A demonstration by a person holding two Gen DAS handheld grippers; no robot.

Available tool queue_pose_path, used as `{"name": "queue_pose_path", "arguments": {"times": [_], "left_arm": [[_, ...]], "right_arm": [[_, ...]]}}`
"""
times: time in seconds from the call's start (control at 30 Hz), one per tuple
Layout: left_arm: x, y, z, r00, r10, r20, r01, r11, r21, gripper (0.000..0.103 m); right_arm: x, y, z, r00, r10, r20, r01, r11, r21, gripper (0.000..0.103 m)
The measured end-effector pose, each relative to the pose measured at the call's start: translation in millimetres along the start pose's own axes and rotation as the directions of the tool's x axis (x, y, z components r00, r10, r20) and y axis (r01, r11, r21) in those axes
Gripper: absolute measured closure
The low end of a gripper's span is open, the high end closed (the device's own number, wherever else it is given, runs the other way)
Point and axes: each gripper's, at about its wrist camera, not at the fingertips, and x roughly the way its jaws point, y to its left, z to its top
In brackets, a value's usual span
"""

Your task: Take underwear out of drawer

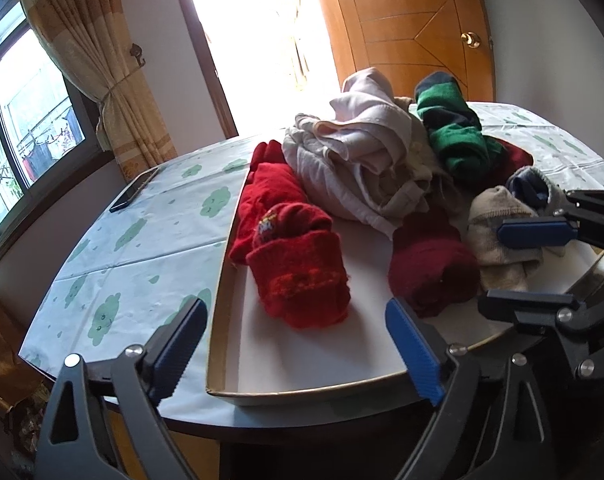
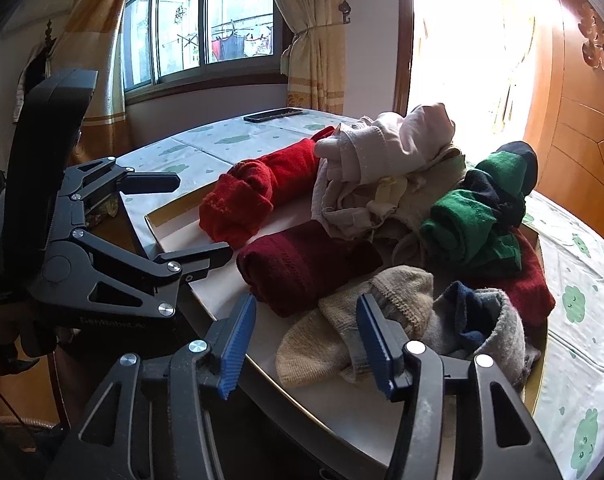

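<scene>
White drawer [image 1: 302,394], pale underwear [image 1: 361,160], rolled socks [image 1: 298,276]

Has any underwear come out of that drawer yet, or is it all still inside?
Nothing looks done: the pale underwear still lies heaped in the drawer among rolled socks. Nothing is in hand; the left gripper and right gripper are both open and empty. Grabbing the underwear and lifting it out is all left.

- A room in a home, lit by daylight.
- A tied-back beige curtain [image 1: 102,80] hangs beside a sliding window [image 2: 198,24], with laundry on a line outside.
- A panelled wooden door [image 1: 413,20] has a brass knob.
- The table [image 1: 142,232] wears a cloth printed with green clouds; a phone [image 1: 134,189] lies on it.
</scene>
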Motion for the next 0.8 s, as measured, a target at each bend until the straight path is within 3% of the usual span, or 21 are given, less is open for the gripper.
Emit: {"name": "queue_pose_path", "arguments": {"times": [0.6,0.8], "left_arm": [[-15,-3,-7,1.0,-0.002,0.027,0.004,0.999,-0.053,0.004],[-36,-3,-12,0.998,-0.007,0.066,0.012,0.998,-0.069,0.003]], "right_arm": [[-17,-2,-6,1.0,-0.01,0.018,0.01,1.0,0.017,0.041],[-34,1,-10,0.997,-0.054,0.061,0.053,0.998,0.018,0.026]]}}
